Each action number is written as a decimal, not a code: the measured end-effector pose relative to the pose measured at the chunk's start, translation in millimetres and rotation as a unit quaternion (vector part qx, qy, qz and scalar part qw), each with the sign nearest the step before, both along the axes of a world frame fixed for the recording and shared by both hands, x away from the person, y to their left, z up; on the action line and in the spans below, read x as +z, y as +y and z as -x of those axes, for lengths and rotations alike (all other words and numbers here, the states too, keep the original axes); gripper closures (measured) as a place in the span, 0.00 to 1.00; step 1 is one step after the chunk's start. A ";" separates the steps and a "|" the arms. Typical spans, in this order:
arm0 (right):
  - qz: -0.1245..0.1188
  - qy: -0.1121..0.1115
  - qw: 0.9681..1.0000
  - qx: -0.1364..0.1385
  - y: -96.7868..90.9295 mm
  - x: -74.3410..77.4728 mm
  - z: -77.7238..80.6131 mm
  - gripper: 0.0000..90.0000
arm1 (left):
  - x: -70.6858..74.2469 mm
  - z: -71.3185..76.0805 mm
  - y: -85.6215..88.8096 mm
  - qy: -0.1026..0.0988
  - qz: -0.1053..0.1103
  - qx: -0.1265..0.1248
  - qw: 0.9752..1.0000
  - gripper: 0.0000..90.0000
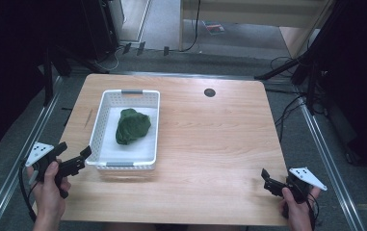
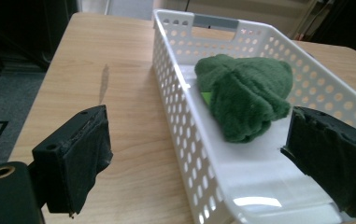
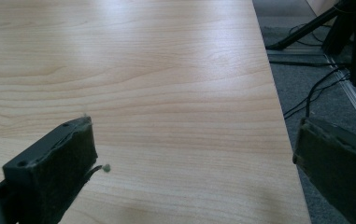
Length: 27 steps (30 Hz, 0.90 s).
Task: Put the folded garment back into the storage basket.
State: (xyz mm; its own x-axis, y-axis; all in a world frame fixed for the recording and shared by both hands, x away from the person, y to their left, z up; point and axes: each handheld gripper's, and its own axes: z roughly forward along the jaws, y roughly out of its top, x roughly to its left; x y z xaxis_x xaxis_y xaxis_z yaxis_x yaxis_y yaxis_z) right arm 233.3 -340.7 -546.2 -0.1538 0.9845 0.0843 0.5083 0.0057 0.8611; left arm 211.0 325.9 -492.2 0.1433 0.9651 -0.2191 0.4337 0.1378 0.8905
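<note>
Left gripper [image 2: 196,156]: jaws spread wide, nothing between the pads, hovering at the near end of the white perforated plastic basket [image 2: 185,121].
Green cloth [image 2: 245,95]: crumpled fuzzy green bundle, lying inside the basket, just ahead of the left jaws, apart from them.
Right gripper [image 3: 196,163]: jaws spread, empty, over the bare light wooden table [image 3: 166,84] near its edge, well apart from the basket.
</note>
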 end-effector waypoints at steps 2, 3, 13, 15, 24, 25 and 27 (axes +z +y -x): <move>-0.001 -0.001 1.000 0.001 -0.1 0.1 0.4 0.00 | -5.3 3.2 5.1 0.000 0.001 0.005 1.000 0.08; -0.002 -0.002 1.000 0.002 -0.2 0.1 0.7 0.00 | -8.7 4.7 7.6 0.001 0.001 0.009 1.000 0.08; -0.001 -0.008 1.000 0.009 0.8 0.2 1.4 0.00 | -35.3 16.1 36.1 0.008 -0.009 0.047 0.999 0.08; -0.001 -0.007 1.000 0.010 0.8 0.3 1.3 0.00 | -41.1 16.0 39.4 0.011 -0.009 0.048 0.999 0.09; -0.007 -0.011 1.000 0.010 0.2 0.3 1.0 0.00 | -55.1 17.0 49.0 0.016 -0.011 0.039 0.999 0.09; -0.007 -0.011 1.000 0.010 0.3 0.3 1.0 0.00 | -57.0 17.0 50.0 0.019 -0.009 0.041 0.999 0.08; -0.009 -0.013 1.000 0.011 0.3 0.4 1.2 0.00 | -59.8 17.2 52.1 0.022 -0.008 0.045 0.999 0.09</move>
State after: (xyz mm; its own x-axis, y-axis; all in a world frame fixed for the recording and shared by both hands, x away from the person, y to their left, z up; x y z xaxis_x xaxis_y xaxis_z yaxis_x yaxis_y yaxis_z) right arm 232.1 -340.4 -545.8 -0.1769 0.9794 0.0968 0.4859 0.0014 0.8740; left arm 193.8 378.1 -552.0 0.0473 0.9772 -0.2068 0.4590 0.1626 0.8734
